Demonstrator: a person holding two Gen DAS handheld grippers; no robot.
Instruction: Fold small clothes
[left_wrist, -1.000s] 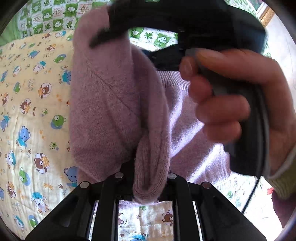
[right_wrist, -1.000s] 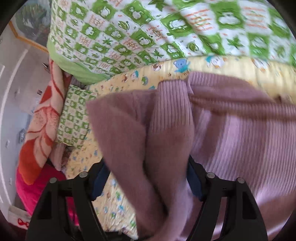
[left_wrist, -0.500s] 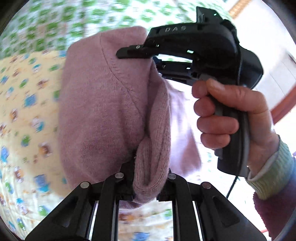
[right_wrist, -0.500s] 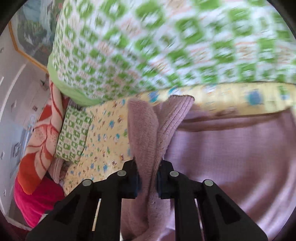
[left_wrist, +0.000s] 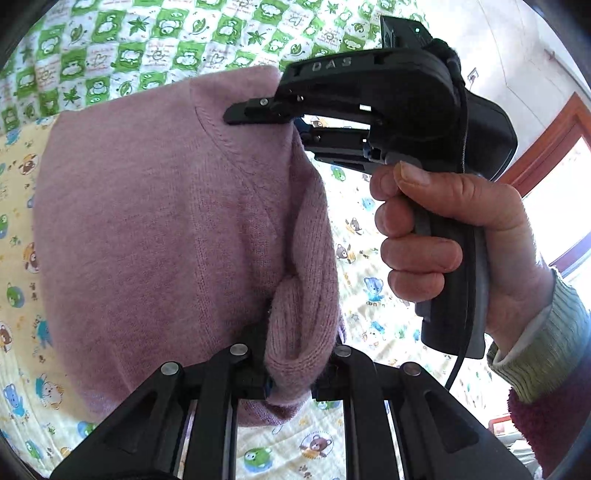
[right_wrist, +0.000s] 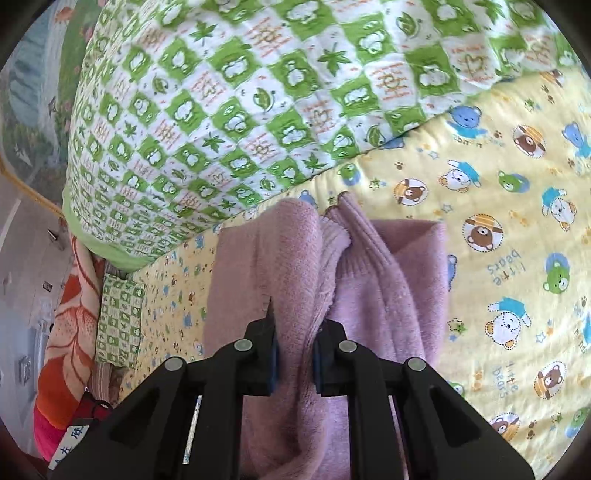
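A small lilac knitted sweater (left_wrist: 166, 221) hangs bunched between both grippers above the bed. My left gripper (left_wrist: 295, 354) is shut on a rolled, ribbed edge of it. In the left wrist view the right gripper (left_wrist: 291, 125) comes in from the right, held by a person's hand (left_wrist: 436, 229), and pinches the sweater's upper edge. In the right wrist view my right gripper (right_wrist: 295, 350) is shut on a thick fold of the sweater (right_wrist: 388, 280), whose ribbed edge and folded body trail down onto the sheet.
A yellow sheet with cartoon bears (right_wrist: 498, 221) covers the bed under the sweater. A green-and-white checked quilt (right_wrist: 258, 92) is piled along the back. An orange-red blanket (right_wrist: 70, 325) lies at the left edge.
The right gripper's jaws have closed from wide apart onto the sweater's fold. Both grippers have swung sideways with the garment, and more yellow sheet now shows to its right.
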